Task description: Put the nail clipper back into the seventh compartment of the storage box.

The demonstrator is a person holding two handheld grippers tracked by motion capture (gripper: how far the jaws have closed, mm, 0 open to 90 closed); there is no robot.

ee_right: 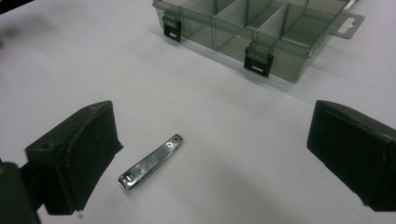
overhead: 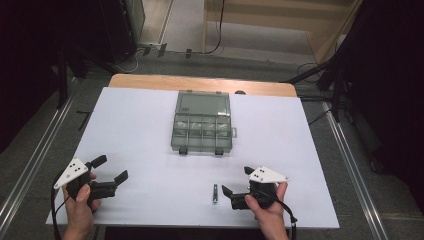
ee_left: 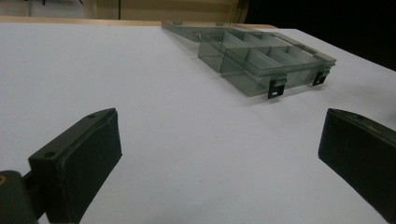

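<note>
A clear grey compartment box (overhead: 202, 122) lies open at the middle of the white table, its lid folded back; it also appears in the left gripper view (ee_left: 261, 58) and the right gripper view (ee_right: 261, 28). A small metal nail clipper (overhead: 215, 194) lies on the table near the front, just left of my right gripper (overhead: 238, 181). In the right gripper view the nail clipper (ee_right: 150, 161) rests between the wide-apart jaws, nearer the left one. My right gripper (ee_right: 210, 154) is open. My left gripper (overhead: 110, 168) is open over bare table at the front left, also seen from its own camera (ee_left: 219, 154).
The white sheet (overhead: 130, 130) covers most of a wooden table (overhead: 200, 82). Black stands and cables (overhead: 320, 75) sit on the floor behind and beside the table. Metal rails (overhead: 35, 155) run along both sides.
</note>
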